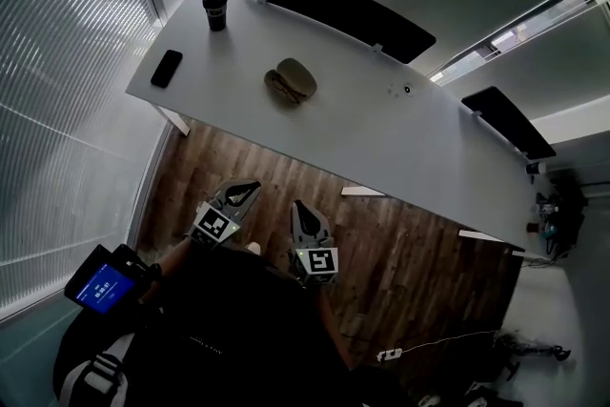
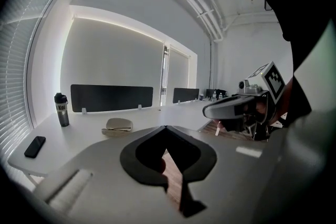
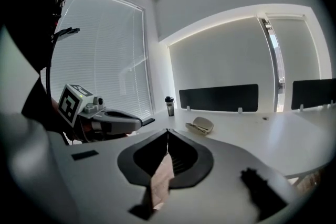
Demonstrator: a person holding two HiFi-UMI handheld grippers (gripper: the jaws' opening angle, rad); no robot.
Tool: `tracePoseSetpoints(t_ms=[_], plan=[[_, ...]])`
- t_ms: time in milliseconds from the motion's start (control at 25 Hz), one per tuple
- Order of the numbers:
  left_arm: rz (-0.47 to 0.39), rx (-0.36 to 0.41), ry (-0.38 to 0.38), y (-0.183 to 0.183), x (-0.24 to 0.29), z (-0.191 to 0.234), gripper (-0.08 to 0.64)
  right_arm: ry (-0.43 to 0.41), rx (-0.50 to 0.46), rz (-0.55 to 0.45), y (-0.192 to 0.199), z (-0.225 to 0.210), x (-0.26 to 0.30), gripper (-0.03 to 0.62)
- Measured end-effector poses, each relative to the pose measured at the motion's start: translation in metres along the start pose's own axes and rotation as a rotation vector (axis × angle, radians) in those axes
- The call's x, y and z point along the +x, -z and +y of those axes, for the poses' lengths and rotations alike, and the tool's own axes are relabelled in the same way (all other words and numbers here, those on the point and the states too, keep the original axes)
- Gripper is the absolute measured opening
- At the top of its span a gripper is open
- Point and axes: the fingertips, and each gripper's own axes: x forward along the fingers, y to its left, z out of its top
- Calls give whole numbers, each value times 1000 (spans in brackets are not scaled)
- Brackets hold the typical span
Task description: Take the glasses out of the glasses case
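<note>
A beige clamshell glasses case [image 1: 291,81] lies on the long white table [image 1: 419,138], its lid slightly ajar; I cannot tell what is inside. The same case [image 2: 118,125] shows ahead in the left gripper view, and the case [image 3: 200,125] also shows in the right gripper view. My left gripper [image 1: 250,187] and right gripper [image 1: 299,206] hang side by side over the wooden floor, short of the table's near edge and well apart from the case. Both point toward the table. The left gripper [image 2: 166,127] has its tips together with nothing held, and so does the right gripper [image 3: 167,130].
A black tumbler [image 1: 216,8] stands at the table's far left corner, and a dark phone [image 1: 166,68] lies near the left edge. Black divider screens [image 1: 334,5] line the far side. Window blinds [image 1: 57,91] fill the left wall.
</note>
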Motion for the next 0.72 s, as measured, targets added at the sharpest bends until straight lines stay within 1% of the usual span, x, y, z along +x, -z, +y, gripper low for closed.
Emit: tracePoseSetpoints(t_ms=[120, 320, 600, 720], plan=[[-2, -10, 2, -5, 5, 27, 8, -1, -2, 2, -12, 3, 26, 8], [-3, -37, 35, -9, 11, 62, 8, -8, -6, 30, -28, 11, 67, 8], [4, -99, 69, -4, 13, 109, 8, -72, -23, 100, -39, 40, 128, 8], [-3, -120, 60, 0, 11, 129, 8, -103, -51, 120, -45, 52, 154, 8]])
